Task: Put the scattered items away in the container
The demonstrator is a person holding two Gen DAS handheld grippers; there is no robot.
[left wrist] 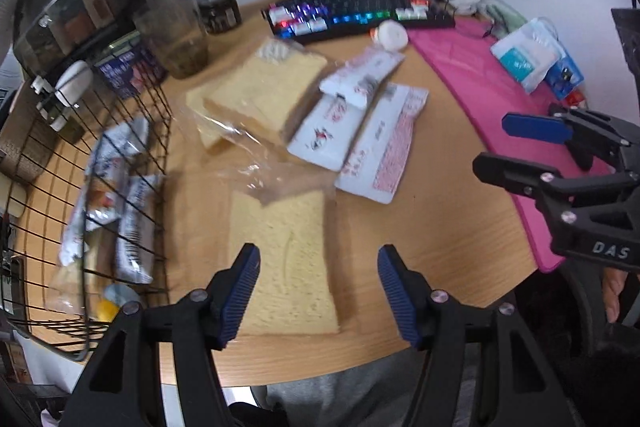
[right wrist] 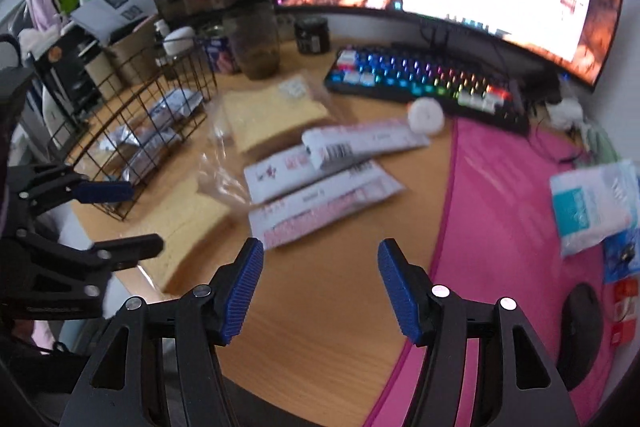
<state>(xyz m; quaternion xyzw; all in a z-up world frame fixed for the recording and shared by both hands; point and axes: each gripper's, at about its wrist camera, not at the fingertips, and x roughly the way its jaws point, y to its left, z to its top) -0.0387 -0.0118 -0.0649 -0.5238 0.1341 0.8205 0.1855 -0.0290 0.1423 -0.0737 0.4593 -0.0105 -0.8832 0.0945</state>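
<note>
Approaching the nearest bread slice, left gripper and right gripper both gape empty; next, close on it for the wire basket.

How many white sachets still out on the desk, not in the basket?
3. The top sachet lies nearest the keyboard, overlapping the middle sachet; the long sachet lies beside it toward the pink mat. More could be hidden beneath.

Wire basket at 9 o'clock w/ packets inside; bread slices centre; sachets at 1 o'clock; keyboard at 12.
</note>
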